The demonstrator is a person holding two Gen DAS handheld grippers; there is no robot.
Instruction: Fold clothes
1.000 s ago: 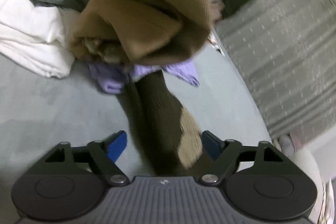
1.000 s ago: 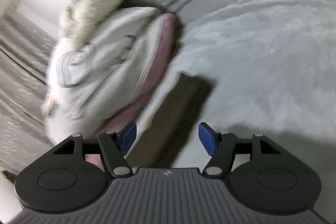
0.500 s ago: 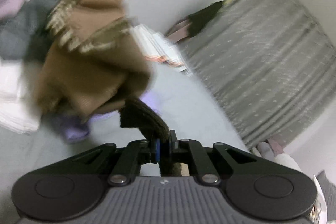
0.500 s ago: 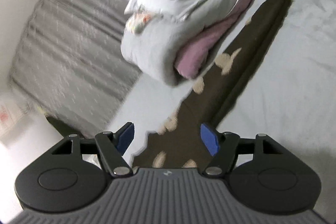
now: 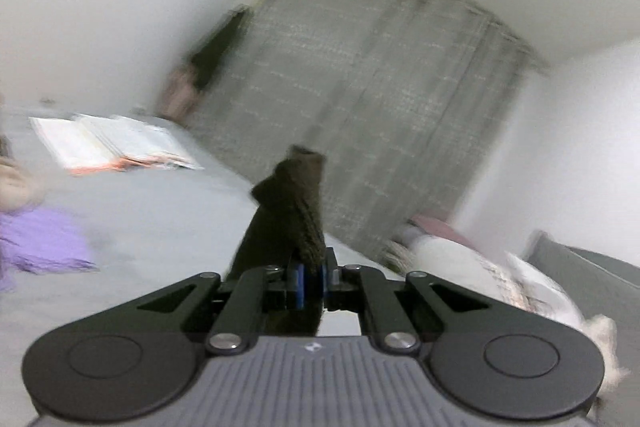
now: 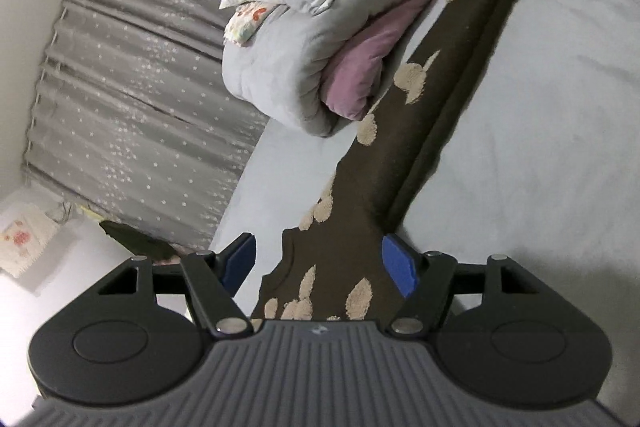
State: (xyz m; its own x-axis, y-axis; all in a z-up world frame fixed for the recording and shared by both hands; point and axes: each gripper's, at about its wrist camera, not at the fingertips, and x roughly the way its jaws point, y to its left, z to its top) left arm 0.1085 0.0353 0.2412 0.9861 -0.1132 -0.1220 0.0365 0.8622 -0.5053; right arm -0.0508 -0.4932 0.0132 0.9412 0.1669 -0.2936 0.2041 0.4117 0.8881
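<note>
Brown knit garment (image 5: pixel 298 203): in the left wrist view we see its dark ribbed end rising from between the blue pads, lifted clear of the bed.
Left gripper (image 5: pixel 310 277): we see it clenched tight on that knit end, the two fingers pressed together with the cloth pinched between them.
Left gripper pose: tilted upward, so we look across the bed toward the wall and ceiling; the whole frame is blurred.
Bed (image 5: pixel 132 203): we see a pale grey sheet, with a purple cloth (image 5: pixel 40 241) at the left edge and an open book (image 5: pixel 108 143) lying farther back.
Room, left view: a grey patterned curtain (image 5: pixel 372 99) fills the middle; white walls stand either side of it; a bundled quilt (image 5: pixel 492 279) shows low on the right.
Garment, right wrist view: we see the brown knit garment (image 6: pixel 404 155) stretched as a long strip across the grey bed (image 6: pixel 540 115), dotted with beige patches, its far end reaching beside the quilt.
Right gripper (image 6: pixel 320 265): released, fingers spread wide; the garment's near end lies between them, and we cannot tell whether the pads touch it.
Right gripper pose: pointing along the strip, low over the bed.
Room, right view: the rolled grey and pink quilt (image 6: pixel 304 27) lies on the bed just left of the strip; the star-dotted curtain (image 6: pixel 132 99) hangs at left.
</note>
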